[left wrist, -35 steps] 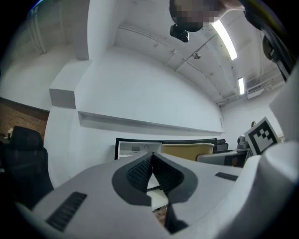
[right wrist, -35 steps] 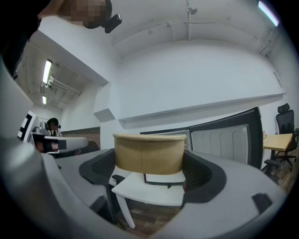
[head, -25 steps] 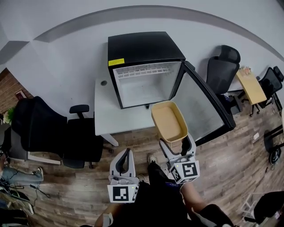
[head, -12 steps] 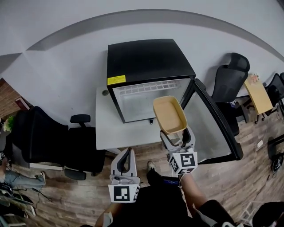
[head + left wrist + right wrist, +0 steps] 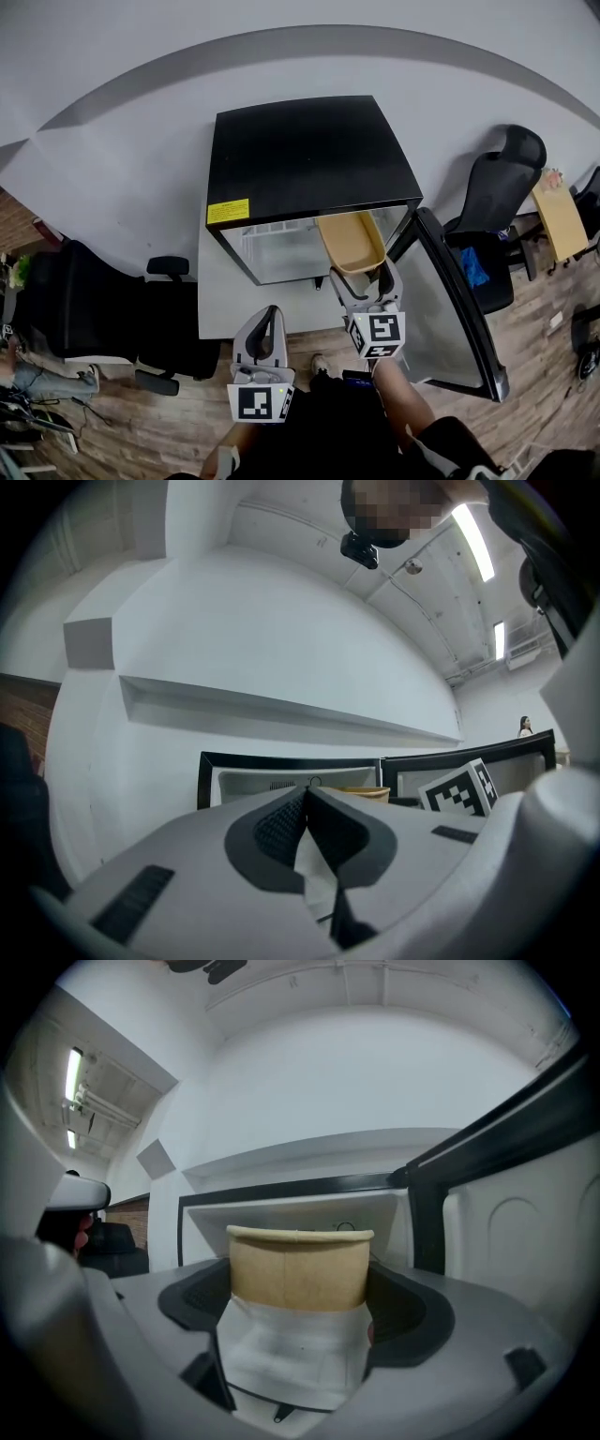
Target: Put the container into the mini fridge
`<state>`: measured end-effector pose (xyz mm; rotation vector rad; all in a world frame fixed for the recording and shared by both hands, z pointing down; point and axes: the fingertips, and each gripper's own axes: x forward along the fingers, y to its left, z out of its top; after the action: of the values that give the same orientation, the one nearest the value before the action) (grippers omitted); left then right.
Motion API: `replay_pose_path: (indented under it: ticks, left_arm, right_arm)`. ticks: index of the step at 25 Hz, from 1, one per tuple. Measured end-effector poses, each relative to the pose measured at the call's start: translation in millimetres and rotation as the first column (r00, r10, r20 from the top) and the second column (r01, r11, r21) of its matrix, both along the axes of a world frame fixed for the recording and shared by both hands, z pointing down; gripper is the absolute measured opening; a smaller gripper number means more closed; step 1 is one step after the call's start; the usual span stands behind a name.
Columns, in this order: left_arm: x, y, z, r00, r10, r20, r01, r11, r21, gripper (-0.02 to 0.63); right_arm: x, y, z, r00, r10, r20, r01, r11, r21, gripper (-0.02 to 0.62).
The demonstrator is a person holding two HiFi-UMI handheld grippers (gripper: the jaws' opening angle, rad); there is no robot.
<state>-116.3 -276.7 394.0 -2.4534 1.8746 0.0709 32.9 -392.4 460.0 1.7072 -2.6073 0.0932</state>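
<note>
My right gripper (image 5: pixel 361 279) is shut on the near end of a tan paper container (image 5: pixel 351 242), an oblong tray. The container's far end reaches into the open mouth of the black mini fridge (image 5: pixel 305 164), just under its top edge. In the right gripper view the container (image 5: pixel 298 1267) stands between the jaws with the fridge's white inside (image 5: pixel 300 1213) right behind it. The fridge door (image 5: pixel 459 305) hangs open to the right. My left gripper (image 5: pixel 269 335) is shut with nothing in it, held low and left of the fridge opening; the left gripper (image 5: pixel 307 810) points at the fridge front.
The fridge sits on a white table (image 5: pixel 220 300) against a grey wall. A black office chair (image 5: pixel 84 300) stands at the left, another chair (image 5: pixel 497 202) at the right behind the open door. A wooden side table (image 5: pixel 562 220) is at far right. The floor is wood planks.
The right gripper has carried the container forward from outside the fridge to its opening. I have stepped closer, so the fridge looms larger. The left gripper has kept its place.
</note>
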Motion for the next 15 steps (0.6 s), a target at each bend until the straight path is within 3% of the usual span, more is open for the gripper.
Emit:
replay_pose_path:
  ticks: [15]
  left_arm:
    - [-4,-74,0,0.999,0.033,-0.011,-0.033,0.999,-0.004,0.009]
  right_arm:
    - [-9,-76,19,0.998,0.052,-0.047,-0.055,0.997,-0.051,0.463]
